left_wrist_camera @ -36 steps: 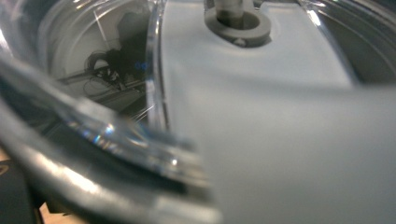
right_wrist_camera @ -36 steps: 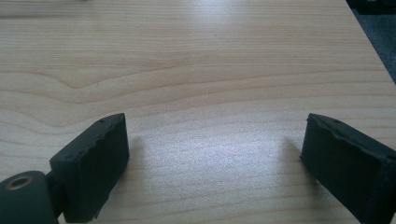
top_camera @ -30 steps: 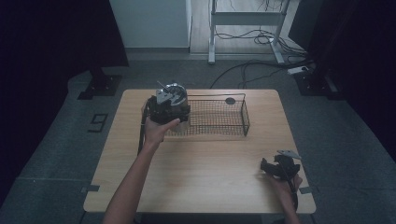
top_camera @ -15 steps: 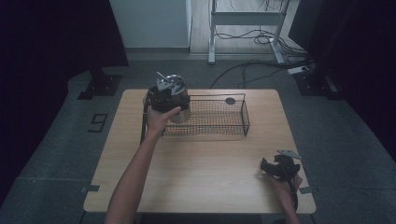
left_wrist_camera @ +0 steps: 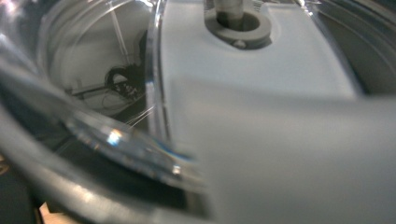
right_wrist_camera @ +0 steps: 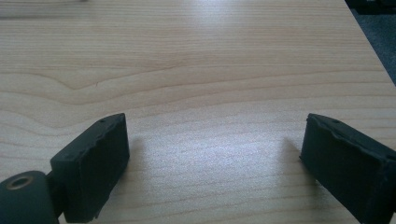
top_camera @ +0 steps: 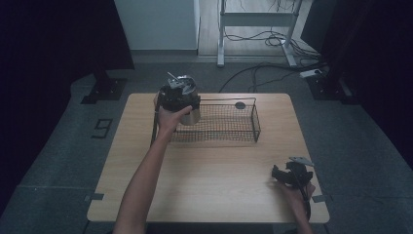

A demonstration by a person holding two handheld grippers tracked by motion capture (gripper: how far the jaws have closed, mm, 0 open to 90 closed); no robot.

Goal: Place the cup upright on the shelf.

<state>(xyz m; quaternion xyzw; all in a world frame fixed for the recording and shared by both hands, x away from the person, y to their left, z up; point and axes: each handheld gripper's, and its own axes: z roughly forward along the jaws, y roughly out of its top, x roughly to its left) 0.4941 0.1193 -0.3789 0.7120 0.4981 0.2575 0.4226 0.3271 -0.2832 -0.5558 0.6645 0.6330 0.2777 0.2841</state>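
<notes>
Your left tool (top_camera: 178, 92) looks clenched on the upper edge of the container (top_camera: 191, 116). The container is a clear-walled tub with a grey insert (left_wrist_camera: 261, 84), and it sits at the left end of the wire basket (top_camera: 229, 139), at the far side of the desk (top_camera: 209, 180). Your right tool (top_camera: 285, 174) is released. Its jaws stand wide apart with nothing between them, low over bare wood near the desk's near right corner.

The main risk is the hold itself. A grip on one edge of a smooth, rounded tub leaves its weight hanging off to one side. It could tilt or slip out if you swing it quickly. The second risk is the basket's wire rim. If the tub comes down while straddling the left wall, it may catch, tip outwards and roll off the far left edge of the desk. Your other hand is well apart from it and could not steady it in time. A small dark round thing (top_camera: 240, 105) lies at the basket's far right corner, well away from the tub.

Several things are hard to read. The left tool's jaws are hidden behind the tub in its own view, so the grip is my judgement. In the high view your hand (top_camera: 170, 119) covers part of the tub. I cannot tell whether its base is touching the basket floor or hanging above it. I also cannot tell whether it holds anything.
</notes>
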